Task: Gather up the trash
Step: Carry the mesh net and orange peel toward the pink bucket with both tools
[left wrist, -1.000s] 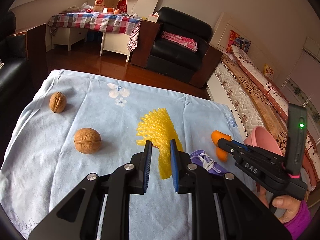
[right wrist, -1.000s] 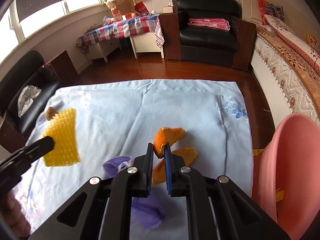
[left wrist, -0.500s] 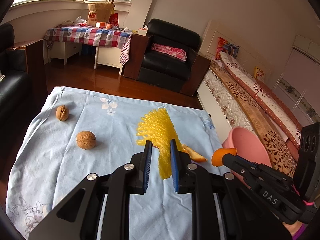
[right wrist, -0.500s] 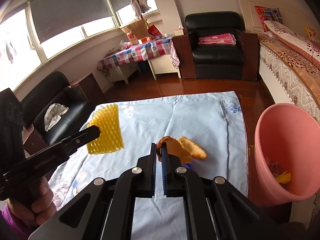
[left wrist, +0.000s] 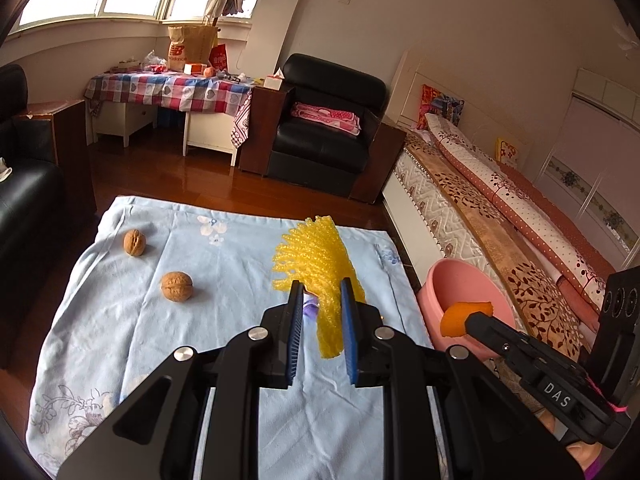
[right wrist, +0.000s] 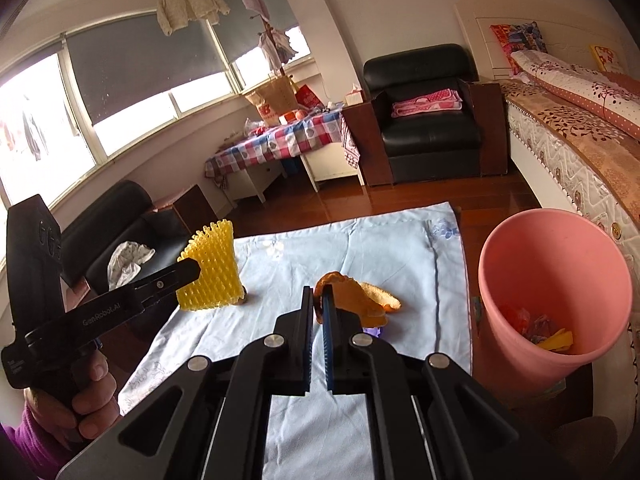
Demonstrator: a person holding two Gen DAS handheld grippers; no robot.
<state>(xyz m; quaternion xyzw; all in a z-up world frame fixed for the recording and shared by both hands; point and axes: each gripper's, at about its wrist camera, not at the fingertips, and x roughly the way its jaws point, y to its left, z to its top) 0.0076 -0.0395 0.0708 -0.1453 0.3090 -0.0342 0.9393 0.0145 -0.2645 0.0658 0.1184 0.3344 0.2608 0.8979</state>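
My left gripper [left wrist: 320, 296] is shut on a yellow foam fruit net [left wrist: 316, 256] and holds it high above the table; the net also shows in the right wrist view [right wrist: 210, 270]. My right gripper [right wrist: 317, 300] is shut on a piece of orange peel [right wrist: 352, 300], raised near the pink trash bin [right wrist: 556, 296]. In the left wrist view the peel [left wrist: 460, 314] hangs in front of the bin [left wrist: 464, 280]. A second peel [right wrist: 386, 300] lies on the light blue cloth [right wrist: 400, 248]. A purple scrap [left wrist: 310, 306] shows between my left fingers.
Two walnuts [left wrist: 177, 286] [left wrist: 134, 242] lie on the left of the cloth [left wrist: 120, 320]. The bin holds several scraps [right wrist: 536, 328]. A bed [left wrist: 500, 216] runs along the right, a black armchair [left wrist: 324, 128] stands behind, a black sofa [left wrist: 24, 184] at the left.
Both grippers have risen higher above the table with their loads. The right gripper has carried the peel rightward, closer to the pink bin.
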